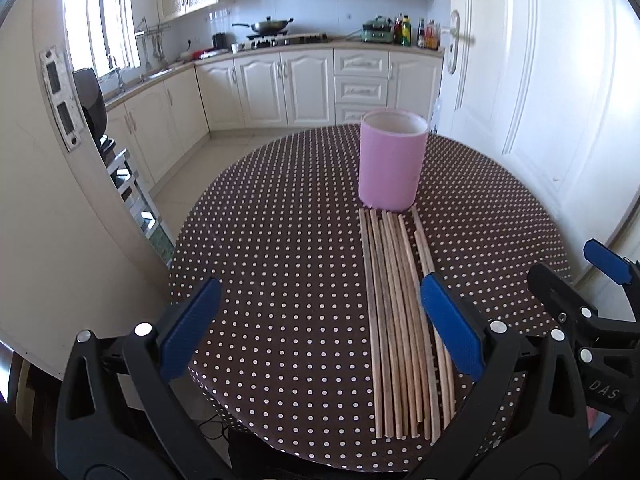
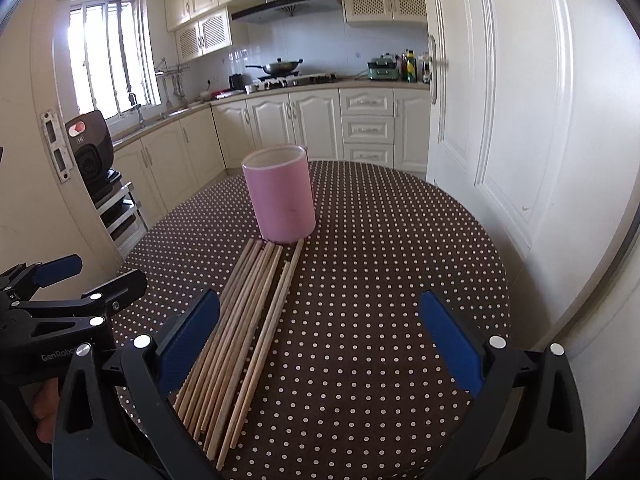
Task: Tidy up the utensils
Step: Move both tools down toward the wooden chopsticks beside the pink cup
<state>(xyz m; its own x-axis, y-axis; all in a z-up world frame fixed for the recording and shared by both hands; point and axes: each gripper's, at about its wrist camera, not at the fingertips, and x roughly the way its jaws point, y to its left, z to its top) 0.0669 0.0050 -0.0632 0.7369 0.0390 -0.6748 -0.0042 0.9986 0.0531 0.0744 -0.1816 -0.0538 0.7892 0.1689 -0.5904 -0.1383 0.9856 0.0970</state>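
- Lying in a loose bundle on the round, brown polka-dot desk [image 1: 280, 208], the pale wooden chopsticks [image 1: 396, 320] point at the pink cylindrical holder [image 1: 391, 160], which stands upright at their 12 o'clock end, nearly touching.
- The left claw [image 1: 320, 328] is spread wide and empty, its right pad over the bundle's edge.
- The right claw [image 2: 320, 344] is likewise wide and empty, with the chopsticks toward its 9 o'clock.
- To do this well, I would pinch a few sticks near mid-length, lift level, then tip them upright into the holder.
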